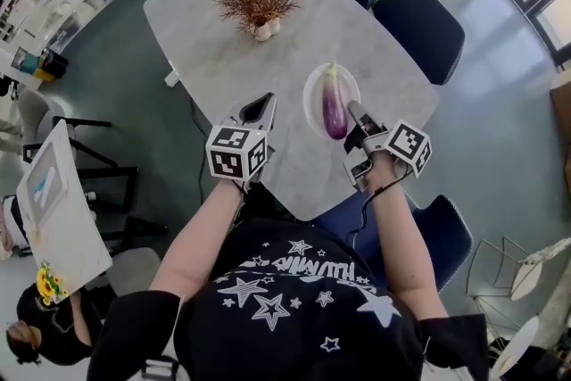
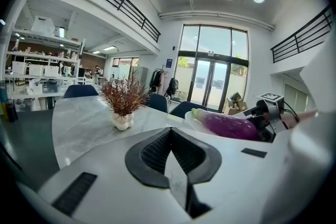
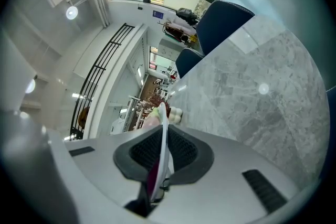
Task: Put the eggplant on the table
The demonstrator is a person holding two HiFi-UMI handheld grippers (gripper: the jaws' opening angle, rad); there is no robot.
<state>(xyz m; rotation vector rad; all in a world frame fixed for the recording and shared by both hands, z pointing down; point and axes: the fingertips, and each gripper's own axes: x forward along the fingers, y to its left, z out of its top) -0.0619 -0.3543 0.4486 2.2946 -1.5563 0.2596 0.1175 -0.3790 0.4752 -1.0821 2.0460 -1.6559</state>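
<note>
A purple eggplant [image 1: 333,104] lies on a white plate [image 1: 311,94] over the near right part of the marble table [image 1: 268,58]. My right gripper [image 1: 352,111] is shut on the plate's near rim. In the right gripper view the plate [image 3: 161,113] shows edge-on between the jaws [image 3: 165,126], with a strip of the eggplant [image 3: 153,175] beside it. My left gripper [image 1: 265,103] is shut on nothing, just left of the plate. The left gripper view shows its closed jaws [image 2: 169,131], the eggplant [image 2: 231,126] and the right gripper [image 2: 268,113].
A dried plant in a small white vase [image 1: 259,0] stands at the table's middle, also in the left gripper view [image 2: 122,99]. Dark blue chairs [image 1: 419,22] ring the far side, and one [image 1: 437,227] is near my right arm. A desk [image 1: 53,210] stands to the left.
</note>
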